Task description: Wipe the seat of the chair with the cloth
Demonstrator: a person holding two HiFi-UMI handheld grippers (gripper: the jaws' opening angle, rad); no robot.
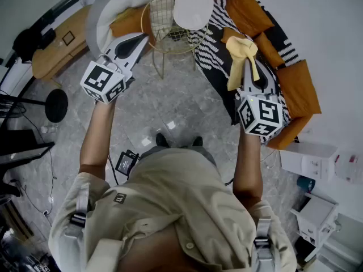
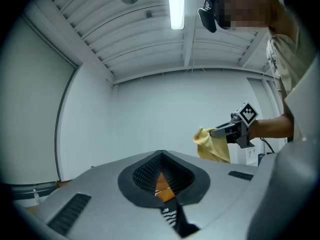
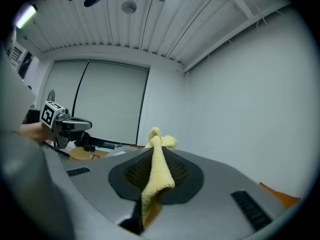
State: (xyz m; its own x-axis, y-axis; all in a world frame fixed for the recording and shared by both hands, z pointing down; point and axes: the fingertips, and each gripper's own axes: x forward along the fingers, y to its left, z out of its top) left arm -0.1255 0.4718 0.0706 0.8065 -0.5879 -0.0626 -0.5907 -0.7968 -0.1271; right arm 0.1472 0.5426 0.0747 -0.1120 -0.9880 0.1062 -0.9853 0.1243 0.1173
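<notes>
A gold wire chair (image 1: 164,24) with a round white seat (image 1: 193,7) stands at the top of the head view, beyond both grippers. My right gripper (image 1: 249,67) is raised in front of the sofa and is shut on a yellow cloth (image 1: 241,55). The cloth (image 3: 157,169) drapes down between the jaws in the right gripper view. My left gripper (image 1: 139,38) is held up just left of the chair, jaws together and holding nothing. The left gripper view points up at the ceiling and shows the right gripper (image 2: 220,131) carrying the cloth (image 2: 212,146).
An orange sofa (image 1: 295,84) with a black-and-white striped blanket (image 1: 218,44) runs along the right. A white padded seat (image 1: 113,10) and a wooden table (image 1: 57,50) sit upper left. A black round base (image 1: 57,105) and white cabinets (image 1: 317,157) flank the marble floor.
</notes>
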